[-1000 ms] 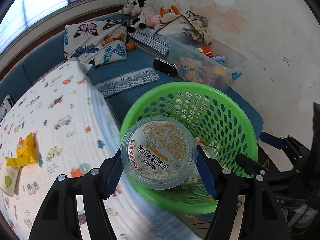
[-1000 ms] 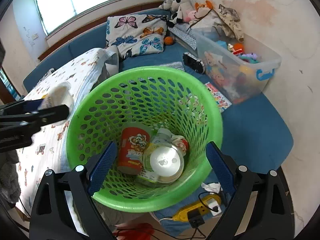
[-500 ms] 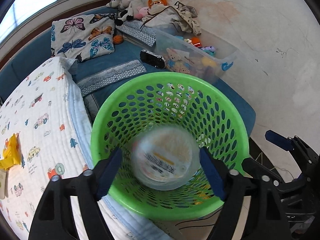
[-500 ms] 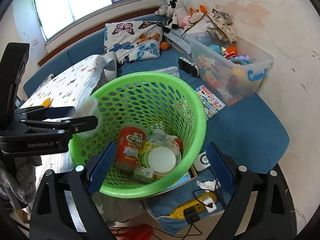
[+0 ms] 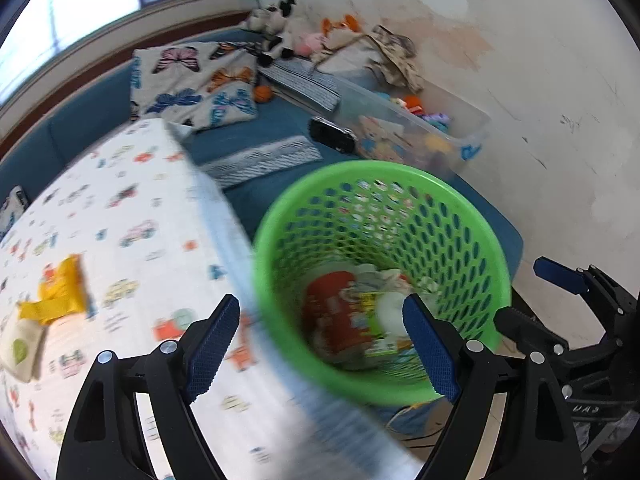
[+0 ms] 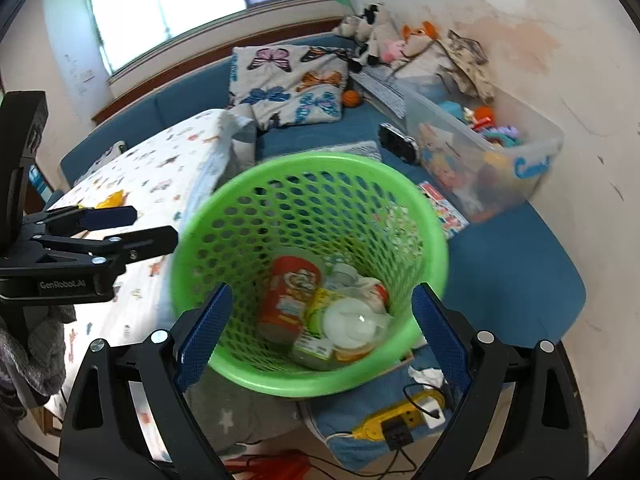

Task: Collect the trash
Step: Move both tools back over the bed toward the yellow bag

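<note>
Basket (image 6: pixel 434 236) holds red can (image 6: pixel 288 294), white lid (image 6: pixel 346 322), wrappers; I see both tools (image 5: pixel 320 344) (image 6: pixel 320 332) spread, gripping nothing.

A child's bedroom: butterfly pillow (image 6: pixel 292 80), plush toys (image 6: pixel 372 36), clear toy bin (image 6: pixel 480 160).

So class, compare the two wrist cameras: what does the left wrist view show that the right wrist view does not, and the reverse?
Only the left wrist view shows the pale packet beside the yellow wrapper on the printed blanket.

Only the right wrist view shows the yellow power strip on the floor and the sticker sheet on the blue cushion.

Both show the green basket holding the red cup, and each shows the other gripper, open.
</note>
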Available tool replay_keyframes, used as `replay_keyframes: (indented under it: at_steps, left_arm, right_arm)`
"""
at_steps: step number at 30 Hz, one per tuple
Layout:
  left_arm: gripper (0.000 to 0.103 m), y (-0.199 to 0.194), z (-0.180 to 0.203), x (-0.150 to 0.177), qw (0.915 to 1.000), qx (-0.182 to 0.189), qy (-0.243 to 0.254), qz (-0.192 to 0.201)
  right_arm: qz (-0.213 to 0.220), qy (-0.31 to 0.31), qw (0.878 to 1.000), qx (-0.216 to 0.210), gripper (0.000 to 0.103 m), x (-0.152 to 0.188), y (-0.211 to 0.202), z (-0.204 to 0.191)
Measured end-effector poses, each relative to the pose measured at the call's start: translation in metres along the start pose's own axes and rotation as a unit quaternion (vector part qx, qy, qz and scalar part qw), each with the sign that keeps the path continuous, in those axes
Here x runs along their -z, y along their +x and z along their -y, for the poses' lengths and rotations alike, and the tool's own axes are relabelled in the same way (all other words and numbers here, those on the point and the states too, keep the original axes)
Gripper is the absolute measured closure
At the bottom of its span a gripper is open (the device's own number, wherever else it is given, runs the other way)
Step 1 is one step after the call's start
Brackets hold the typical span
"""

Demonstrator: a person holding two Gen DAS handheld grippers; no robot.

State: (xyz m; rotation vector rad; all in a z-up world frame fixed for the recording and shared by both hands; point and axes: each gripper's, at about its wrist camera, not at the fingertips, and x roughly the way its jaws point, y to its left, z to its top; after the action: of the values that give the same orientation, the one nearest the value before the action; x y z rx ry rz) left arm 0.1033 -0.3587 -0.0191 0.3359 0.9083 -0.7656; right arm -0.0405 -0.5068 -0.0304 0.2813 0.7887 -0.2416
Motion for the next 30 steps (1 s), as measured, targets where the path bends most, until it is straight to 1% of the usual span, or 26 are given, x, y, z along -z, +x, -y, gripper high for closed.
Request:
replay_keyframes:
  at_steps: [3,7,12,14,16,18,21,26,30]
  left_arm:
    - [0.022,-0.013,-0.020,0.006,0.9997,-0.015,-0.016,0.008]
    - [0.022,-0.032,-0.052,0.017,0.9976,-0.056,-0.036,0.020]
    - [0.022,-0.054,-0.101,0.029,0.9911,-0.098,-0.084,0.031]
    - [0.022,-0.063,-0.124,0.036,0.9868,-0.117,-0.106,0.035]
    - [0.022,-0.072,-0.149,0.043,0.9805,-0.140,-0.132,0.039]
    - [0.022,-0.077,-0.169,0.050,0.9754,-0.155,-0.152,0.039]
    - [0.022,-0.086,-0.206,0.065,0.9649,-0.177,-0.190,0.036]
    - [0.022,-0.097,-0.254,0.086,0.9491,-0.204,-0.238,0.036]
    - [0.022,-0.097,-0.282,0.100,0.9403,-0.208,-0.267,0.036]
  right_arm:
    - [0.002,-0.010,1.000,-0.019,0.013,-0.006,0.000,-0.017]
    - [0.003,-0.029,0.999,-0.043,0.013,-0.015,0.003,-0.045]
    - [0.002,-0.065,0.995,-0.072,0.013,-0.029,0.011,-0.089]
    - [0.001,-0.077,0.994,-0.083,0.013,-0.035,0.016,-0.105]
    - [-0.001,-0.089,0.992,-0.094,0.013,-0.040,0.021,-0.120]
    - [-0.006,-0.102,0.989,-0.106,0.014,-0.045,0.029,-0.140]
    - [-0.013,-0.117,0.986,-0.119,0.015,-0.052,0.040,-0.161]
    - [-0.025,-0.140,0.979,-0.146,0.017,-0.062,0.060,-0.202]
    - [-0.037,-0.154,0.974,-0.164,0.018,-0.068,0.075,-0.230]
